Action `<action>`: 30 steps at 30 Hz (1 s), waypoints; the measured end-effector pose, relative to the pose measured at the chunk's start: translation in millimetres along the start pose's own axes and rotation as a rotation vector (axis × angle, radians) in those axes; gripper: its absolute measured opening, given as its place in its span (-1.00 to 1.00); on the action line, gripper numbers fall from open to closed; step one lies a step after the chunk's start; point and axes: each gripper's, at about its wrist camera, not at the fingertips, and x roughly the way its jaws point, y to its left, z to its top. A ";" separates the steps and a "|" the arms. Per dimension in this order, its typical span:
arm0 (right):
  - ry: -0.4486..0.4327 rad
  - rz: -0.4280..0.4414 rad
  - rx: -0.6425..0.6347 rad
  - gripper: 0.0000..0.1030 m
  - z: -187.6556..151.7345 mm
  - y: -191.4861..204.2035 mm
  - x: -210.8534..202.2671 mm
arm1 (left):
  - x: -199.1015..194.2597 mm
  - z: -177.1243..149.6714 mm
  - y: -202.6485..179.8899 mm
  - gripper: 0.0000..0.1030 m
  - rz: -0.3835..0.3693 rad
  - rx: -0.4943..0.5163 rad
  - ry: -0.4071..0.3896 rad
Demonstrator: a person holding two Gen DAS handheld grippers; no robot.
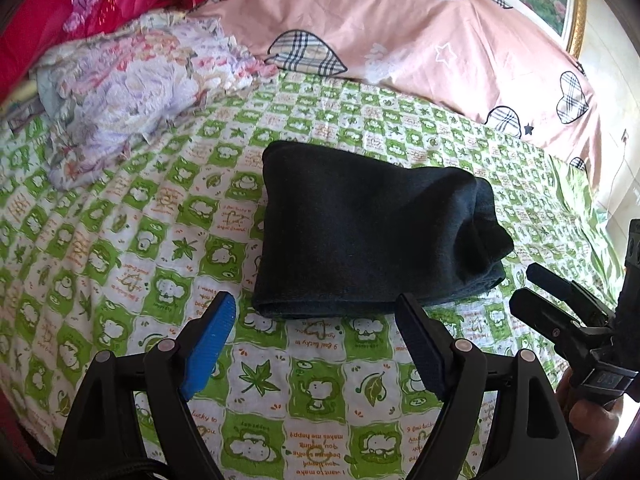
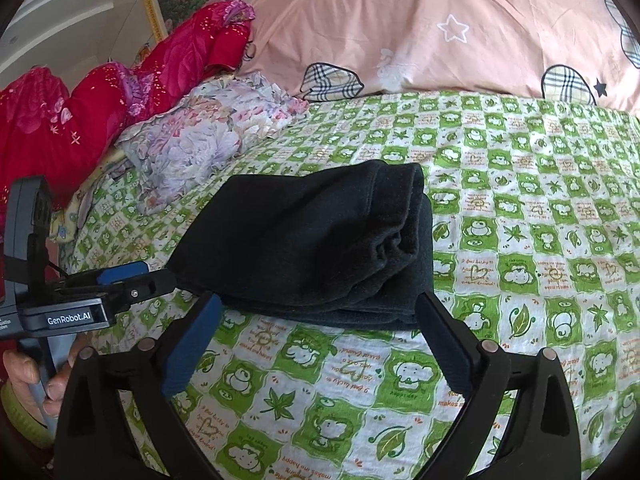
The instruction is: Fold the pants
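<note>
The dark pants (image 1: 360,232) lie folded into a thick rectangular bundle on the green-and-white checked bedsheet (image 1: 140,240); they also show in the right wrist view (image 2: 312,248). My left gripper (image 1: 316,304) is open and empty, just short of the bundle's near edge. My right gripper (image 2: 320,308) is open and empty, its fingertips at the bundle's near edge. The right gripper also shows at the right edge of the left wrist view (image 1: 532,292), and the left gripper shows at the left of the right wrist view (image 2: 152,274).
A floral purple cloth (image 1: 120,92) lies bunched at the far left. A red quilt (image 2: 80,104) is behind it. A pink pillow (image 1: 400,28) with plaid hearts lies along the back. The bed drops off at the right (image 1: 608,216).
</note>
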 end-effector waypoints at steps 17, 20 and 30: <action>-0.037 -0.038 -0.060 0.99 -13.9 12.9 -9.8 | -33.4 -19.3 -8.2 0.65 0.128 0.059 -0.110; -0.045 -0.041 -0.073 0.99 -15.2 16.7 -10.3 | -34.6 -20.5 -7.4 0.66 0.141 0.066 -0.119; -0.065 -0.049 -0.105 0.99 -18.8 21.1 -2.7 | -25.8 -23.5 -0.9 0.66 0.153 0.059 -0.115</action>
